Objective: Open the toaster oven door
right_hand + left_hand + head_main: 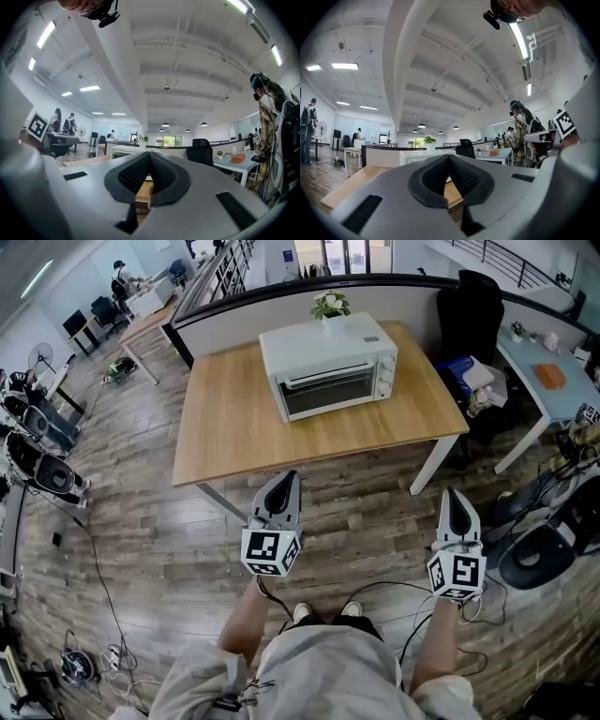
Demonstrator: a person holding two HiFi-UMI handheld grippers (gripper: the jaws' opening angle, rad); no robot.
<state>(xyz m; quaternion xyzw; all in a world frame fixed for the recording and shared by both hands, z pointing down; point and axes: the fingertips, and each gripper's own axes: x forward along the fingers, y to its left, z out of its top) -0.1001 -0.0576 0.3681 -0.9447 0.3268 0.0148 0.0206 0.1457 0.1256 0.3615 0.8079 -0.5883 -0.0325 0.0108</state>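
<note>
- Your left gripper [287, 480] hangs low in front of you. Its jaws are pressed together with nothing between them. In the left gripper view the dark pads [433, 178] meet at the tip.
- Your right gripper [454, 495] hangs level with it on your other side. Its jaws are likewise pressed together and empty.
- Both grippers sit off the near edge of the wooden table [234, 442], well apart from the oven.
- The white toaster oven [328, 343] stands toward the far side of that table, near its middle, with its front facing you at a slight angle.
- Its door [328, 393] is closed. It is dark glass with a pale handle bar [328, 376] along its top edge and a control panel [382, 371] to the right.
- A small potted plant [330, 304] stands just behind the oven.
- To do this step well, move up to the table first and spread one gripper's jaws before you reach the handle.
- Come in level with the bar, close across it near its middle, then pull outward and down in an arc. The hinge is probably along the bottom edge.
- The oven looks light and the wood smooth, so it may slide toward you. Pull gently and keep the other gripper ready to steady the top.
- Count: two grippers, one toaster oven with one door and one handle bar, one table beneath it, one plant. The knobs on the panel are too small to count.
</note>
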